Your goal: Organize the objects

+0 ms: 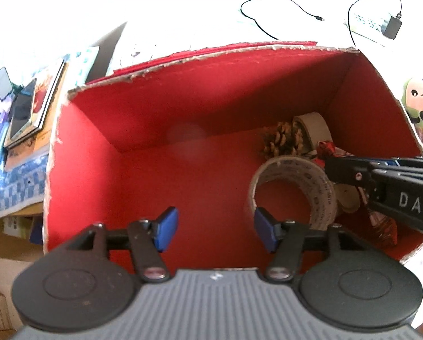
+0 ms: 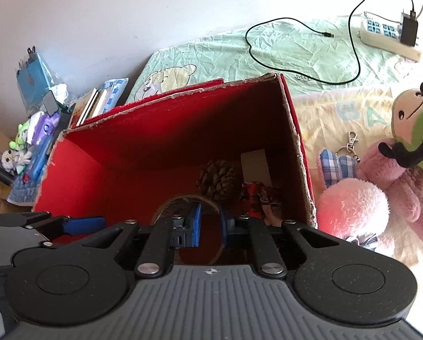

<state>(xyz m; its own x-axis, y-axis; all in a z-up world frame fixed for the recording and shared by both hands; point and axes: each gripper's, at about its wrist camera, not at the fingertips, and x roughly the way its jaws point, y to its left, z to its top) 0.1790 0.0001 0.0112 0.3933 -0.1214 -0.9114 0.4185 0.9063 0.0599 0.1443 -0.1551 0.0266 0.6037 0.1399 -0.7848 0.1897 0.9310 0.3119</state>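
Hovering over the open red box (image 1: 183, 107), the left tongs (image 1: 215, 231) stand with their blue pads wide apart and nothing between them, above the bare red floor on the box's left side. The right tongs (image 2: 210, 223) reach in from the right, their blue pads a narrow gap apart over the rim of a tape roll (image 1: 296, 187); whether they pinch that rim I cannot tell. The tape roll stands on edge near the box's right wall. Behind it lie a pine cone (image 1: 282, 138), a second, paler roll (image 1: 313, 127) leaning in the far right corner, and a shiny red wrapper (image 2: 258, 198) beside the cone. The box sits on a bed (image 2: 268, 48) with a pale green sheet. Outside its right wall rest a pink plush toy (image 2: 381, 189) and a green plush toy (image 2: 418, 119), and farther back a black cable (image 2: 310, 53) runs to a power strip (image 2: 387, 36).
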